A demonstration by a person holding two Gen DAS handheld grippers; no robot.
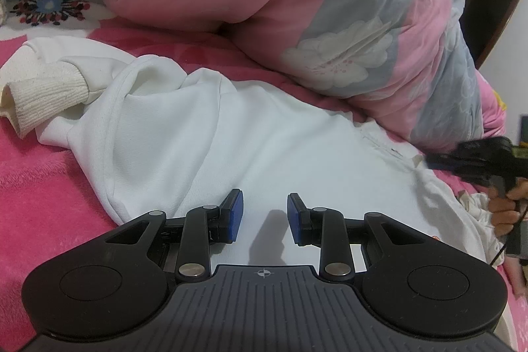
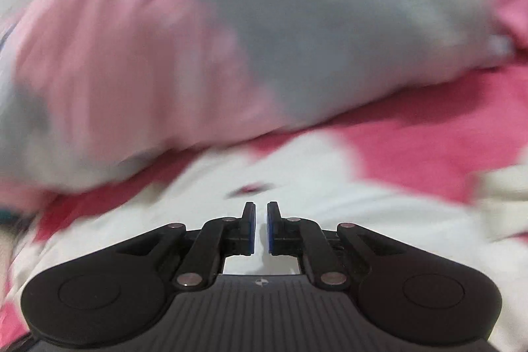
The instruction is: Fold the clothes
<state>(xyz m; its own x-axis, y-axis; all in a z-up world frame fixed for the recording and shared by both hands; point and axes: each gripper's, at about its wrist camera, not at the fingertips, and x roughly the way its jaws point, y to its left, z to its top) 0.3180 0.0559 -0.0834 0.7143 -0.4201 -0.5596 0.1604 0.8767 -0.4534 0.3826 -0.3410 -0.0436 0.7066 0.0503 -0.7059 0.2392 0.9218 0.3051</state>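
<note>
The white sweatshirt [image 1: 231, 134] lies spread on the pink blanket [image 1: 43, 187], right under and ahead of the left gripper [image 1: 265, 216], whose fingers stand apart and empty. Its long axis runs from the ribbed cuff [image 1: 43, 94], ahead to the left, towards the right gripper [image 2: 261, 228], nearly together on nothing, over the far end

I see the white sweatshirt [image 1: 264, 137] as soft matt fleece cloth with a coarse ribbed knit cuff [image 1: 43, 98]. The pink blanket [image 1: 49, 187] under it looks fuzzy; my left tool [image 1: 265, 216] is matt black plastic with blue rubbery pads [image 1: 236, 216] and shiny metal rivets.
</note>
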